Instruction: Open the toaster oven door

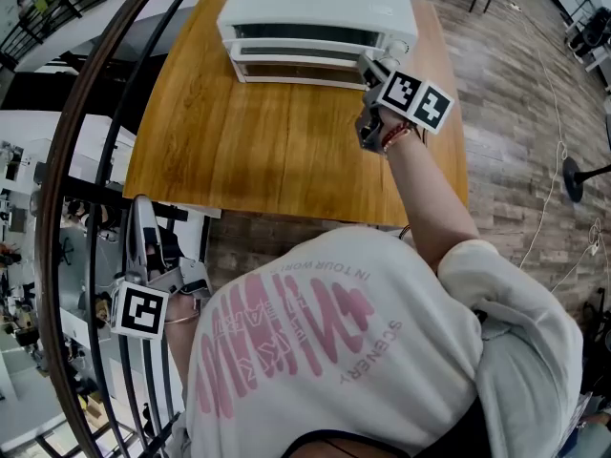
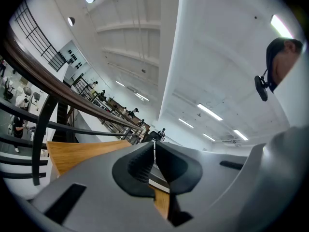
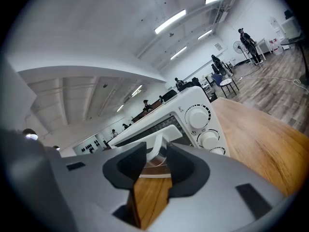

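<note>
Right tongs (image 3: 157, 151) clamp handle (image 3: 164, 133), arm (image 1: 434, 194) outstretched.

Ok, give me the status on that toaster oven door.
Done: the right gripper is at the toaster oven, and its jaws look closed on the door handle. In hand: that grip. The door looks shut or barely cracked, so no real swing shows. Left to do: pull the door down and open. The left gripper hangs by the railing, jaws together and empty.
</note>
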Demonstrator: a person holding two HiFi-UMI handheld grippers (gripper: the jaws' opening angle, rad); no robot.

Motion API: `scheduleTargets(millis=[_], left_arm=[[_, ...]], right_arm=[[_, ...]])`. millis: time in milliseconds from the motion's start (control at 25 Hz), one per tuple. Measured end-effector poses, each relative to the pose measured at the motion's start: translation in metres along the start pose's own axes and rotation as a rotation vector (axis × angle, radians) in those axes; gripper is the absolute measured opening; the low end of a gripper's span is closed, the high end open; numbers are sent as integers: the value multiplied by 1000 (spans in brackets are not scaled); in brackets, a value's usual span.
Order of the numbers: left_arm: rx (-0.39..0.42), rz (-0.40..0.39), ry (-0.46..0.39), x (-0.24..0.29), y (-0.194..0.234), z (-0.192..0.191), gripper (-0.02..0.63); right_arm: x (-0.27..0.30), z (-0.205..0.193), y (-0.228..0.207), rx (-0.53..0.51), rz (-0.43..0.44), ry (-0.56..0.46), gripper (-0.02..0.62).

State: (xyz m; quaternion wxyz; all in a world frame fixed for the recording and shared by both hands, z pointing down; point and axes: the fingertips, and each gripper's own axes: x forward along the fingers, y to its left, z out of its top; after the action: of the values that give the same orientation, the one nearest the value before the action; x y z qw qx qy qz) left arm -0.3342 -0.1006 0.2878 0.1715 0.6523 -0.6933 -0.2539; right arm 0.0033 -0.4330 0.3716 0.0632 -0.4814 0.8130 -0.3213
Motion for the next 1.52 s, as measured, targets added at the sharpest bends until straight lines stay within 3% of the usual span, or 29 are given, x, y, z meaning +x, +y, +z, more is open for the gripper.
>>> scheduleTargets(millis=[560,1200,1520], left_arm=[[-20,-7,-11,-6,-1,-3,25],[34,14,-14,-22,0,1,25],[17,19,-24,-31,2,4,25]], right_arm=[[-7,-15,-3,-38,5,45,137],[-19,-30,0,-87,5,66,134],[-22,-36,-2,-104,-7,73,133]])
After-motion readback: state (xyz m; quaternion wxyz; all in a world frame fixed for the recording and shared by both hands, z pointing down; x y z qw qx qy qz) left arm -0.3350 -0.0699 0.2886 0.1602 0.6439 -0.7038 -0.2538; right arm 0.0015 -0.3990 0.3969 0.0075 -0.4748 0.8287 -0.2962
